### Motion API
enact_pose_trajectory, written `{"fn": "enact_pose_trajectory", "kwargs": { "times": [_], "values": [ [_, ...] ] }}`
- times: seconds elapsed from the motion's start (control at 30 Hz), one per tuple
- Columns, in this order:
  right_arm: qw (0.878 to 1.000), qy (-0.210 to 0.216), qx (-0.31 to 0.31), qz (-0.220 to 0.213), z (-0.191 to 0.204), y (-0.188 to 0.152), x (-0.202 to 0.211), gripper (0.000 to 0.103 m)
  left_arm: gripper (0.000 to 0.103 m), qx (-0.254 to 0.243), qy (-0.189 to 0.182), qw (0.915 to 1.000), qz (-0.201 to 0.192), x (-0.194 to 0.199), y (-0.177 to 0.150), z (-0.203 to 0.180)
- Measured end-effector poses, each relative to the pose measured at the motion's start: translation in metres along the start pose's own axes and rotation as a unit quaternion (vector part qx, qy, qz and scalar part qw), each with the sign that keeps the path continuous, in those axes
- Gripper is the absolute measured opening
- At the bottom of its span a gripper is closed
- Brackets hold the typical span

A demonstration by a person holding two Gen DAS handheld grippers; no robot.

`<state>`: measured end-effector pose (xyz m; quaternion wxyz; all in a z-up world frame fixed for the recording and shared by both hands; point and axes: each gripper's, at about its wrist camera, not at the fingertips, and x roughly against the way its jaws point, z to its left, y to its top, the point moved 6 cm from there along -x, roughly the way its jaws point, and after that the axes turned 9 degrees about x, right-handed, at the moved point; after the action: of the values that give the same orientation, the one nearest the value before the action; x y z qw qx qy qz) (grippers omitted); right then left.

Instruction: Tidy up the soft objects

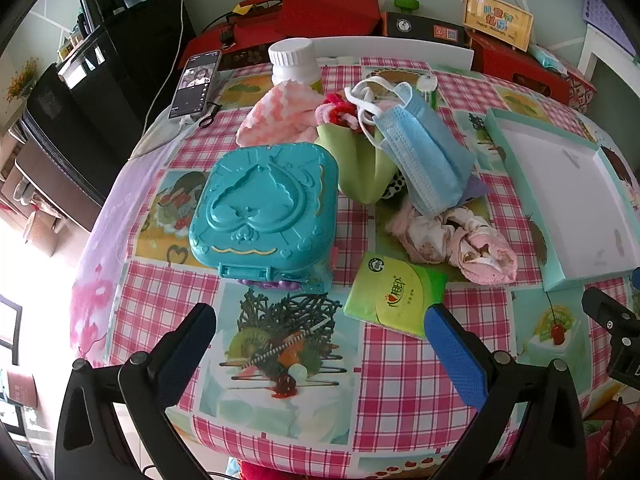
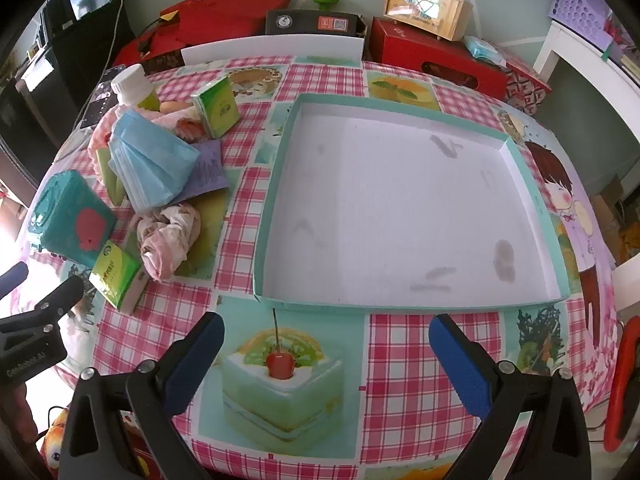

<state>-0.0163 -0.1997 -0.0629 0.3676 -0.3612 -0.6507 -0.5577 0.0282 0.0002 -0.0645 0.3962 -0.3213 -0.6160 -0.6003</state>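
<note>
A pile of soft things lies mid-table: blue face masks (image 1: 420, 156) (image 2: 152, 164), a pink floral cloth bundle (image 1: 456, 244) (image 2: 168, 236), a pink knitted cloth (image 1: 280, 116), a light green cloth (image 1: 360, 164) and a green tissue pack (image 1: 392, 294) (image 2: 116, 276). A second tissue pack (image 2: 218, 106) stands farther back. An empty teal-rimmed tray (image 2: 276, 168) (image 1: 516, 184) lies to the right. My left gripper (image 1: 320, 332) is open and empty, hovering before the tissue pack. My right gripper (image 2: 326, 340) is open and empty, just in front of the tray's near rim.
A teal plastic case (image 1: 264, 208) (image 2: 68, 216) sits left of the pile. A white-capped bottle (image 1: 294, 62) (image 2: 134, 88) and a phone (image 1: 196, 84) stand at the back left. Red boxes (image 2: 436, 56) line the table's far edge.
</note>
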Motion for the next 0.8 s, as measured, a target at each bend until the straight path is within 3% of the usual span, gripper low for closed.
{"fn": "enact_pose_trajectory", "kwargs": {
  "times": [0.8],
  "values": [
    [1.0,0.016,-0.001,0.007,0.0051,-0.001,-0.0088,0.103,0.103,-0.008,0.002,0.9999,0.01,-0.0037,-0.0014,-0.0021]
  ]
}}
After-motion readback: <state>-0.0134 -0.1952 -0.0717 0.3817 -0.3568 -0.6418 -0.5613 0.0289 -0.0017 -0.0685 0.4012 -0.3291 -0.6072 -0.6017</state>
